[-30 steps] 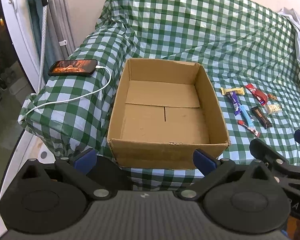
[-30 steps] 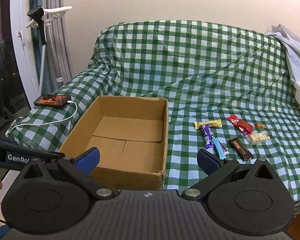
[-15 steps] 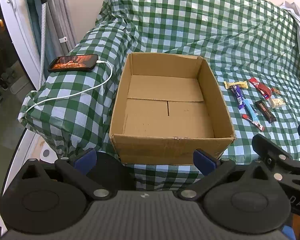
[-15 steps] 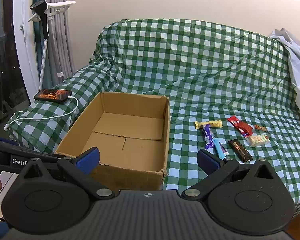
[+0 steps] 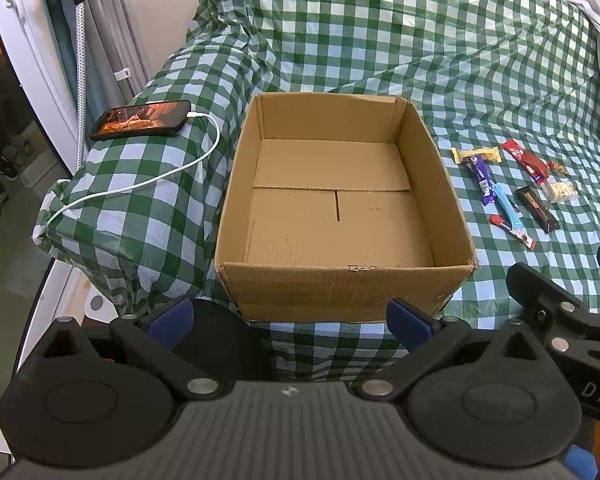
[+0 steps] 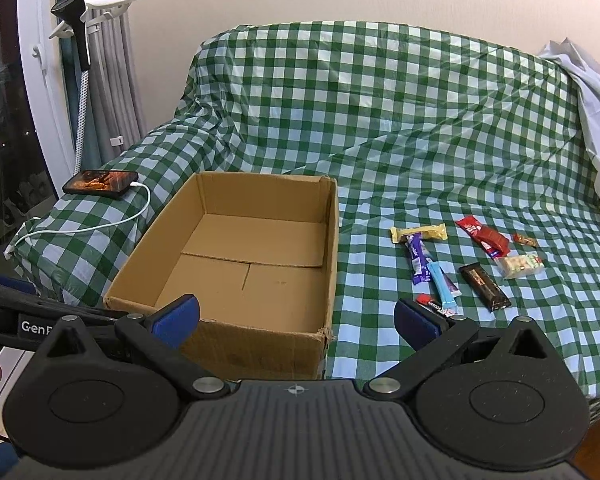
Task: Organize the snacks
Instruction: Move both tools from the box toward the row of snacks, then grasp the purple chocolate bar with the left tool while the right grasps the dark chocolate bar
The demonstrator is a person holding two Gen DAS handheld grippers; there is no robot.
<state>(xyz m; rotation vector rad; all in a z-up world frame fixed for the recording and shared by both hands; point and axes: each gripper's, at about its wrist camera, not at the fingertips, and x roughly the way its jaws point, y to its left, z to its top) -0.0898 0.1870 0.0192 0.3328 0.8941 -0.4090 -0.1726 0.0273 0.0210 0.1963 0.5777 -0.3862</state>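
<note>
The snacks (image 6: 460, 258) are small, light bars in slippery, crinkly wrappers; pinching one across its middle should work best. They lie ahead of the right gripper (image 6: 298, 316), right of the empty box (image 6: 236, 264). Both it and the left gripper (image 5: 290, 316) are wide open, holding nothing. The soft checked cloth (image 6: 400, 140) may sag. A phone (image 5: 140, 119) charges far left.

A checked cover (image 6: 420, 120) drapes the whole sofa, a lit phone (image 5: 140, 119) lies on the left armrest with a white cable (image 5: 140, 184) trailing off its edge, grey curtains (image 6: 112, 60) hang beyond, and a pale cloth (image 6: 592, 92) sits far right.
</note>
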